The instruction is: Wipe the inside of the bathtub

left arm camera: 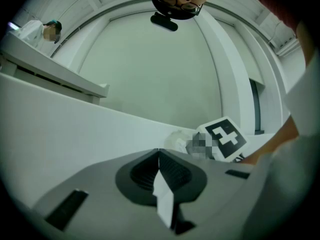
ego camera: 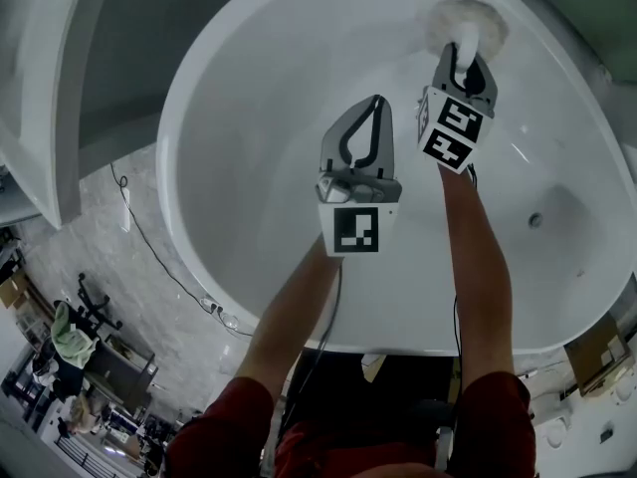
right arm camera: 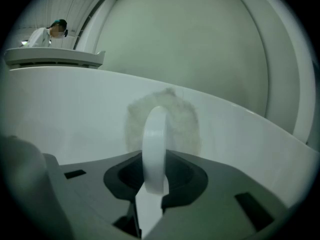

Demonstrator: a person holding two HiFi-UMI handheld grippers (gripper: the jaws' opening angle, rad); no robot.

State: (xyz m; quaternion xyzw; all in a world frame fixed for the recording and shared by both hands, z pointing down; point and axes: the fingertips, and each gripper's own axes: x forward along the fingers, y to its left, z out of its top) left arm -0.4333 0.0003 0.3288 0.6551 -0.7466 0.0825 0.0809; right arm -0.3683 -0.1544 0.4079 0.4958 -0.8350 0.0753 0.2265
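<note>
Seen from above, a grey stone-patterned floor point(ego camera: 90, 227) crossed by a thin black cable point(ego camera: 149, 242) fills the left of the frame. Beside it, a large white oval bathtub point(ego camera: 229, 118) takes up the centre and right.

In the middle of the frame the left tongs point(ego camera: 376, 103) hang over the basin, clenched on nothing. Their own view shows the two jaws pressed together, with only the tub wall beyond.

At the upper right of the frame, the right tongs point(ego camera: 465, 56) are clamped on the smooth white curved handle point(right arm camera: 155, 144) of a round fluffy white wiping pad point(ego camera: 468, 16). The pad sits flat against the far inner wall, just below the rim. Further right, low in the basin, is a small round drain point(ego camera: 535, 220).

The wipe looks under way rather than finished, since the pad touches only the far wall. The enamel is evenly white everywhere, with no foam, streak or dirt to show which parts are done. The basin floor, the near wall and the patch around the drain probably remain.
</note>
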